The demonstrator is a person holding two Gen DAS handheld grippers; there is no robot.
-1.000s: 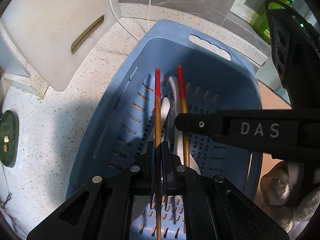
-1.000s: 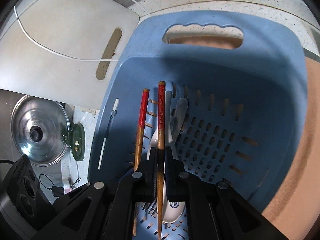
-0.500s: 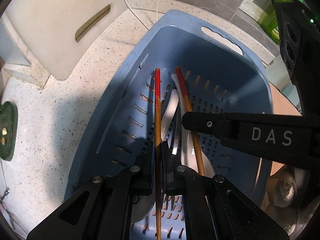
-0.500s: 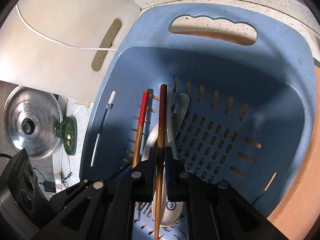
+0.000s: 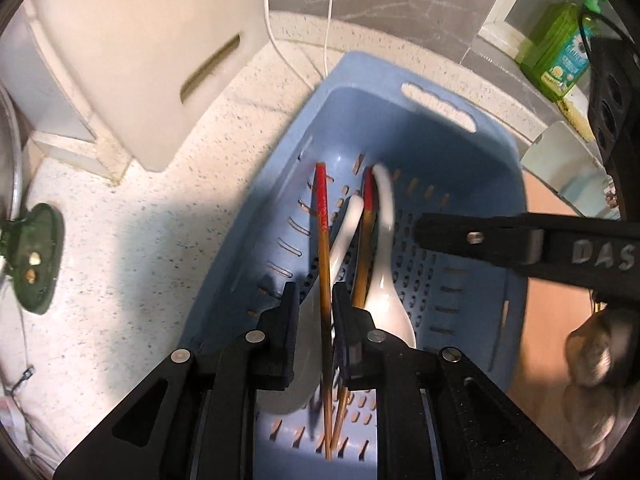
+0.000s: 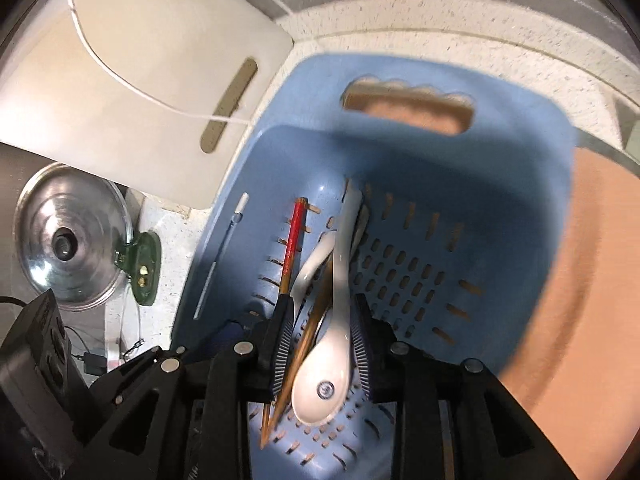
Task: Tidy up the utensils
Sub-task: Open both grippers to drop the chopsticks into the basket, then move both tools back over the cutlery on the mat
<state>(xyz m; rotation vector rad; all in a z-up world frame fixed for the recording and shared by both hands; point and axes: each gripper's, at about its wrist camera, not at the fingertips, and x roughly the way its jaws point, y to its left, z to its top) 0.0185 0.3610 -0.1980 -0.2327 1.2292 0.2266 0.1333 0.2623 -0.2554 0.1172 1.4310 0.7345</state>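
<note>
A blue slotted basket (image 5: 460,168) holds two red-tipped wooden chopsticks and two white ceramic spoons. My left gripper (image 5: 315,296) hangs over it, jaws opening. One chopstick (image 5: 323,240) runs between its fingers, no longer pinched, and lies down into the basket. The other chopstick (image 5: 366,236) rests between the spoons (image 5: 386,264). In the right wrist view my right gripper (image 6: 320,320) is opening too. A chopstick (image 6: 310,332) and a white spoon (image 6: 326,364) lie loose between its fingers, low in the basket (image 6: 440,184). The left one's chopstick (image 6: 294,236) lies just left.
A white cutting board (image 5: 140,60) leans at the back left with a white cable across it. A steel pot lid (image 6: 68,236) and a green clip (image 5: 36,256) sit left on the speckled counter. A green soap bottle (image 5: 560,52) stands back right.
Both grippers were shut on a chopstick each; both have now opened and lifted slightly. The two chopsticks have dropped down among the spoons in the basket.
</note>
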